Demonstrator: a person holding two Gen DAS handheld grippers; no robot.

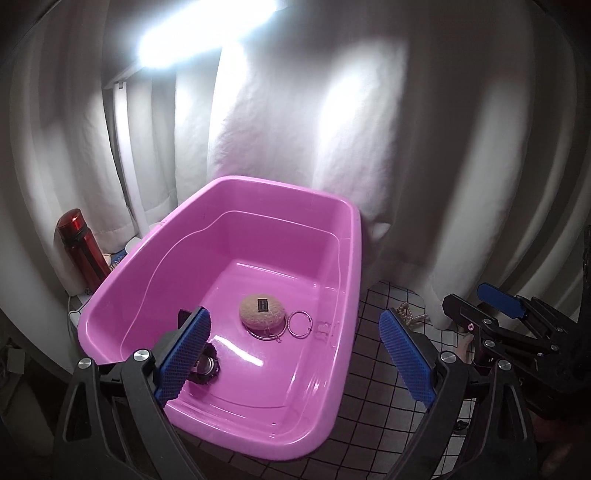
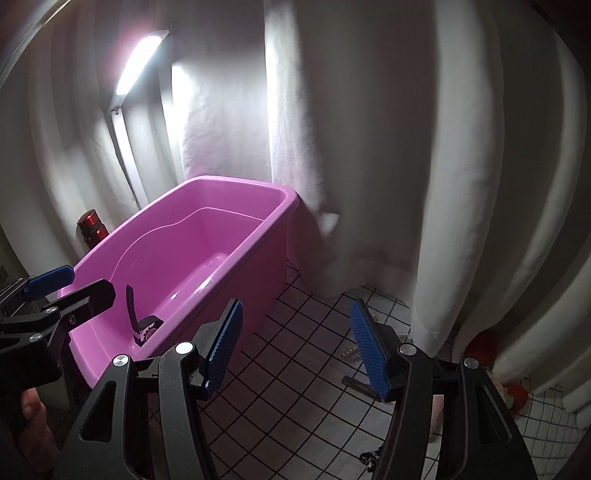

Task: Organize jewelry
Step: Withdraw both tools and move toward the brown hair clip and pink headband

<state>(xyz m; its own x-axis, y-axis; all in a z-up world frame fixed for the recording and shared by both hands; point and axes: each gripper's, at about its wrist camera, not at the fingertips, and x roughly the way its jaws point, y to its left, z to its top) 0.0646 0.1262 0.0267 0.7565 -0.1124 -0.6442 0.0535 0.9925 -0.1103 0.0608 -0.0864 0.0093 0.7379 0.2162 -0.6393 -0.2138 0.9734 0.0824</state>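
A pink plastic tub (image 1: 347, 236) stands on a checked cloth; it also shows in the right wrist view (image 2: 258, 258). Inside lie a round beige fuzzy piece (image 1: 262, 312), two silver hoop rings (image 1: 300, 324) and a dark watch (image 1: 207, 365), whose strap also shows in the right wrist view (image 2: 135, 317). A pearl necklace (image 1: 408, 314) lies on the cloth right of the tub. My left gripper (image 1: 295, 354) is open and empty over the tub's near right part. My right gripper (image 2: 295, 347) is open and empty above the cloth, right of the tub.
White curtains hang close behind and to the right. A red bottle (image 1: 79, 247) stands at the tub's far left. A lit lamp bar (image 1: 207, 33) hangs above. Small beads (image 2: 349, 354) and a dark clip (image 2: 356, 382) lie on the checked cloth (image 2: 295, 387).
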